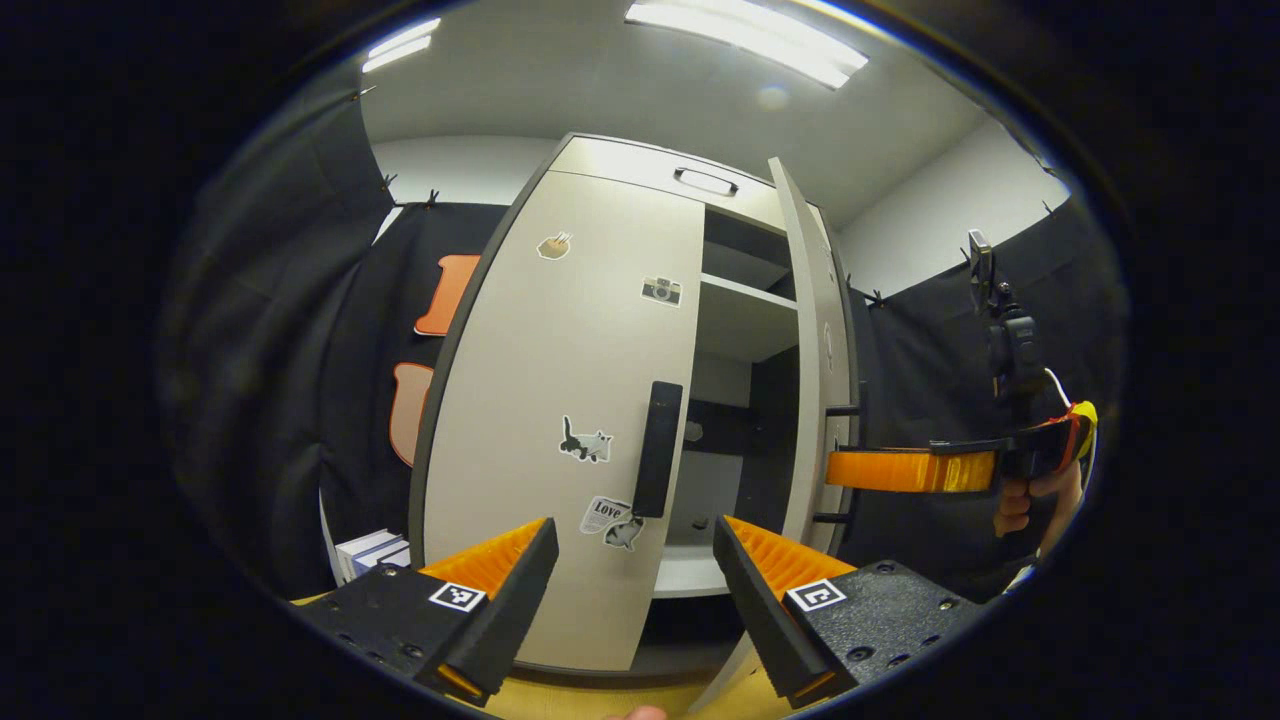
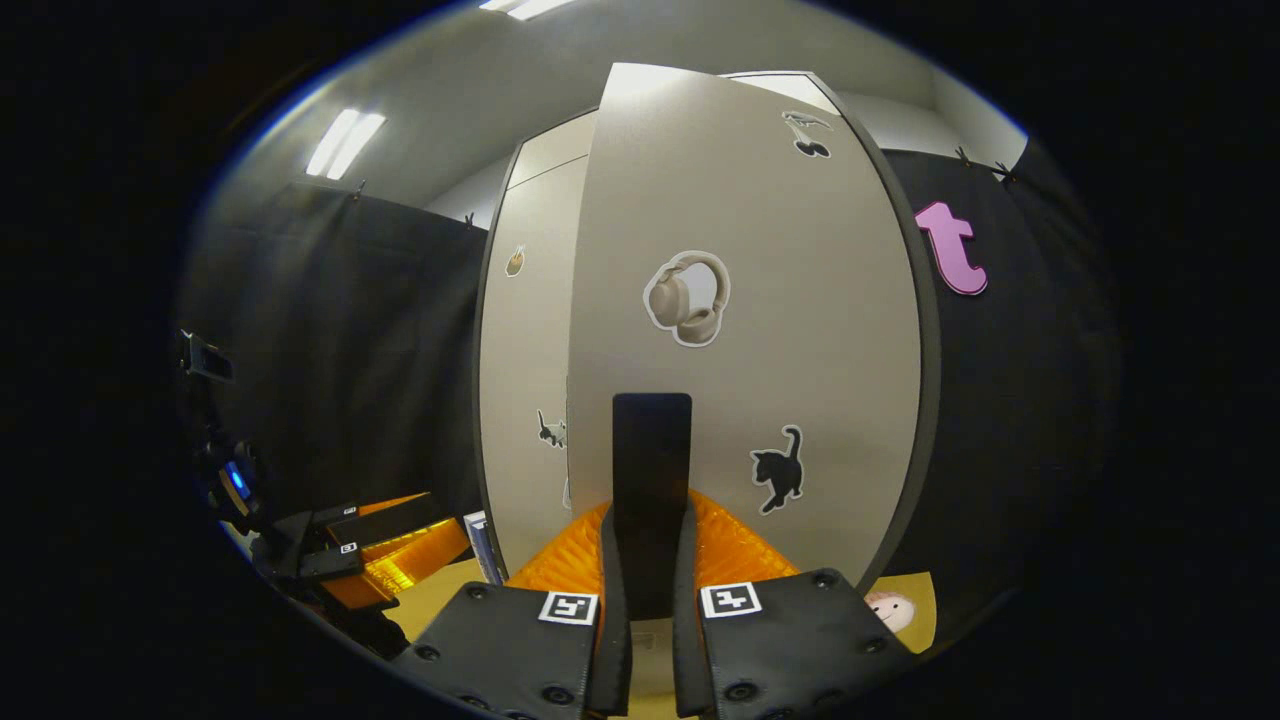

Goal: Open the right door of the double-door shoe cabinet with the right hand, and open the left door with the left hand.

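The beige shoe cabinet's left door is closed, with stickers and a black vertical handle at its right edge. My left gripper is open a short way in front of that handle. The right door stands swung out, edge-on in the left gripper view, showing shelves inside. My right gripper, held by a hand, reaches to that door. In the right gripper view the right door faces me and my right gripper is shut on its black handle. My left gripper shows low at the left there.
Black cloth walls stand on both sides of the cabinet. White boxes sit on the floor left of the cabinet. A camera rig rises above the hand at the right. The floor is yellowish.
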A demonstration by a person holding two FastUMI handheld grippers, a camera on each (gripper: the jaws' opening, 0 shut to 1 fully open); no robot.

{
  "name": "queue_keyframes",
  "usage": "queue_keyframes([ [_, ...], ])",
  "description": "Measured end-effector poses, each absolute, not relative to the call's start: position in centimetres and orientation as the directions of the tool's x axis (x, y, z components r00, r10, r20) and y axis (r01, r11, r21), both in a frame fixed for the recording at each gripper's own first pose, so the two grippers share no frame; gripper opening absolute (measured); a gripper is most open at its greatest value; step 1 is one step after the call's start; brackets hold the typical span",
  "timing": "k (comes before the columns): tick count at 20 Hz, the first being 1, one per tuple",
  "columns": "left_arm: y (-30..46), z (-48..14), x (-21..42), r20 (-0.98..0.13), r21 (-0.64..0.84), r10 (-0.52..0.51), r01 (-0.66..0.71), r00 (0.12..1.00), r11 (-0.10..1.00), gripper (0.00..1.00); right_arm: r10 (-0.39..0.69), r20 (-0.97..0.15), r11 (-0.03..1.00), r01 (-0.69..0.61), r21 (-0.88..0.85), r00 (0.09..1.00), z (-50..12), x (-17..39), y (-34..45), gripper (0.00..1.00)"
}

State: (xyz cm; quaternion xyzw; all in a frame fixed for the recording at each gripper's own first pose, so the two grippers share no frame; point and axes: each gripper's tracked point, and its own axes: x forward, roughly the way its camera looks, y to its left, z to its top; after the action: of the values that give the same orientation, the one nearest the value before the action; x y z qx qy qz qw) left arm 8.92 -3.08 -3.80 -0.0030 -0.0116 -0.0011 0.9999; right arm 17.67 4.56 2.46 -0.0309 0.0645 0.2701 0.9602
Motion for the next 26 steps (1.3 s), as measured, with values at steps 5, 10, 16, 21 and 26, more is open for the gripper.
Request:
queue_keyframes([
  [5, -4.4, -4.4, 9.3, 0.018, -0.002, -0.015, 0.015, 1.000, 1.000, 0.94, 0.518, -0.134, 0.851, -0.525, -0.023, 0.845, 2.8, 15.8, 1.9, 0.24],
  [10, -6.6, -5.0, 10.1, 0.025, -0.021, -0.056, 0.057, 0.998, 0.998, 0.94, 0.480, -0.122, 0.872, -0.488, -0.044, 0.869, 3.3, 13.9, -1.9, 0.24],
  [16, -9.0, -5.9, 10.4, 0.010, -0.061, -0.105, 0.106, 0.994, 0.993, 0.94, 0.426, -0.125, 0.898, -0.435, -0.066, 0.896, 3.7, 13.0, -5.3, 0.23],
  [21, -9.2, -5.5, 10.3, 0.026, -0.050, -0.102, 0.103, 0.994, 0.993, 0.97, 0.399, -0.122, 0.910, -0.409, -0.066, 0.909, 3.8, 12.7, -6.5, 0.23],
  [26, -9.0, -5.4, 10.0, 0.023, -0.042, -0.083, 0.084, 0.996, 0.996, 0.94, 0.339, -0.114, 0.936, -0.347, -0.057, 0.934, 3.8, 12.7, -9.1, 0.23],
])
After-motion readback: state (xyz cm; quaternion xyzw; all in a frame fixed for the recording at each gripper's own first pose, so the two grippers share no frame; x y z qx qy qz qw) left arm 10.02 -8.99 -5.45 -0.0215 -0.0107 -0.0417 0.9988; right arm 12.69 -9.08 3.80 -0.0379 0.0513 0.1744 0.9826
